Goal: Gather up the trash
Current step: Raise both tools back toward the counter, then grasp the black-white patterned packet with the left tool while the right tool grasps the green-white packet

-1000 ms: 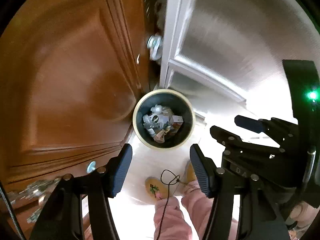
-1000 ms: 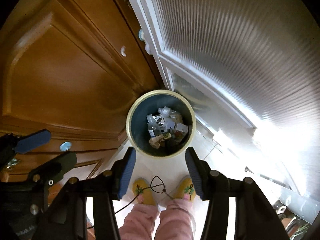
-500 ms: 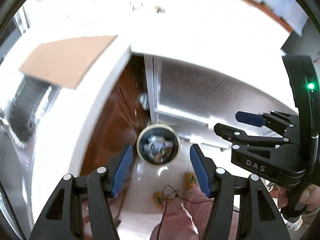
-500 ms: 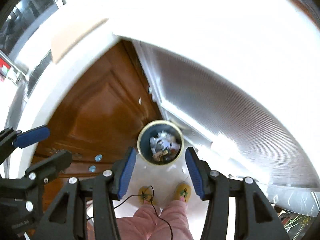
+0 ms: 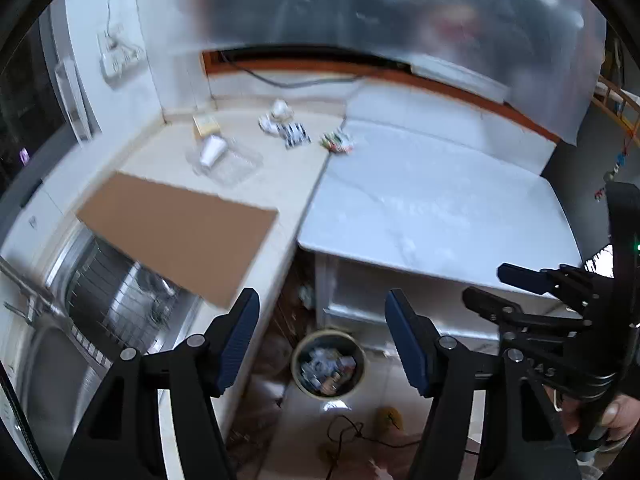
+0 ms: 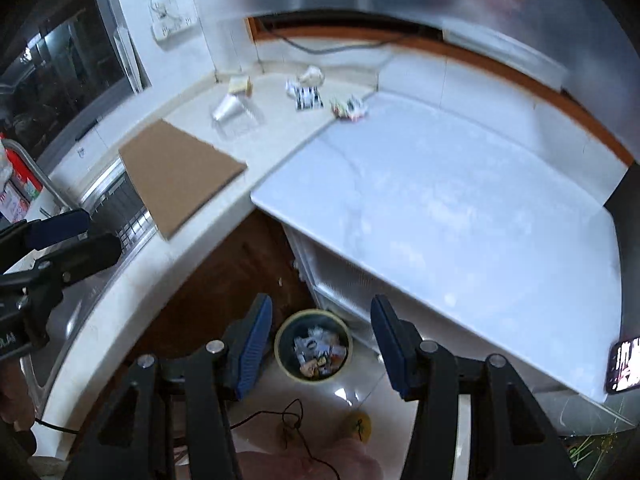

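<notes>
We see both black two-finger grippers with blue pads spread wide and holding nothing: the left gripper (image 5: 322,340) and the right gripper (image 6: 322,342) each frame the round cream-rimmed waste bin (image 5: 328,363) (image 6: 314,344) that stands on the glossy pale floor below, in the corner where the brown wooden cabinet door (image 6: 224,280) meets the ribbed white panel (image 6: 344,292). The bin is already part full of crumpled wrappers and paper, though we cannot make out single pieces in it. The rest of the trash lies up on the beige countertop (image 5: 280,184) (image 6: 264,128), well away from both grippers, toward the far corner: a white paper cup on its side (image 5: 212,152) (image 6: 226,109), resting on or against a clear plastic tray (image 5: 232,164) whose edges are smeared by blur; a small yellowish box (image 5: 205,124) (image 6: 240,85); a crumpled white wad (image 5: 280,109) (image 6: 312,76); a black-and-white striped wrapper (image 5: 296,134) (image 6: 308,98); and a small colourful wrapper (image 5: 338,143) (image 6: 350,109) at the seam with the white marbled tabletop (image 5: 432,208) (image 6: 460,200). A flat brown cardboard sheet (image 5: 176,228) (image 6: 176,178) overhangs the steel sink (image 5: 112,300), hiding part of it. At the right edge of the right wrist view a lit phone screen (image 6: 624,366) is cut off. The wall above is too blurred to read.
</notes>
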Demonstrator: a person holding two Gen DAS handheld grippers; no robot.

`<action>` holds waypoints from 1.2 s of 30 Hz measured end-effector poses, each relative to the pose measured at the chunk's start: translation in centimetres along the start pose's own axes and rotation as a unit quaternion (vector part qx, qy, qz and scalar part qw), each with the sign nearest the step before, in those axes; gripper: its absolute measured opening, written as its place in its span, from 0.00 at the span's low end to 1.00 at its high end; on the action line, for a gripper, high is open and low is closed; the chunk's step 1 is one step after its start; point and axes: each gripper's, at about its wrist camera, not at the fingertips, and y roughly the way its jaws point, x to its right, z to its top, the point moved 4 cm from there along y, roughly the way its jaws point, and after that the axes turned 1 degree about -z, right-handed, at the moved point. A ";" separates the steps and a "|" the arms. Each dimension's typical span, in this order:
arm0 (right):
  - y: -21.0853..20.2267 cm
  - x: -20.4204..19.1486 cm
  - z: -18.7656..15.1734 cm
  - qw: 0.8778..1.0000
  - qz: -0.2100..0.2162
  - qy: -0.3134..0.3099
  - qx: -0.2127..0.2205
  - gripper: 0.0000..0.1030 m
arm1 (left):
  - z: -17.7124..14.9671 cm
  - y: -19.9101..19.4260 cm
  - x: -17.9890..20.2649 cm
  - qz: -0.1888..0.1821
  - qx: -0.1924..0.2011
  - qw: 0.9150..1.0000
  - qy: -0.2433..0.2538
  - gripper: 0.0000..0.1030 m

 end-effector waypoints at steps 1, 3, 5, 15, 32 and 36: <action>-0.4 0.0 0.6 1.000 -0.001 0.000 0.006 0.50 | 0.4 -0.2 -0.1 0.004 0.004 1.000 0.002 0.62; -1.3 0.0 2.0 1.000 -0.004 -0.002 0.019 0.50 | 1.8 -0.6 -0.7 0.010 0.012 1.000 0.007 0.62; -2.0 0.2 3.7 1.000 -0.002 -0.004 0.028 0.50 | 2.7 -0.6 -1.2 0.007 0.016 1.000 0.007 0.63; 0.3 2.6 13.2 0.999 0.019 -0.027 0.026 0.50 | 10.9 2.5 -4.2 -0.006 0.024 0.999 -0.034 0.67; 19.8 7.7 26.9 0.993 0.087 -0.073 -0.035 0.50 | 22.4 21.0 -8.4 0.006 -0.045 0.996 -0.071 0.67; 24.6 8.3 27.6 0.991 0.095 -0.068 -0.063 0.48 | 23.2 25.0 -8.5 0.002 -0.068 0.996 -0.065 0.67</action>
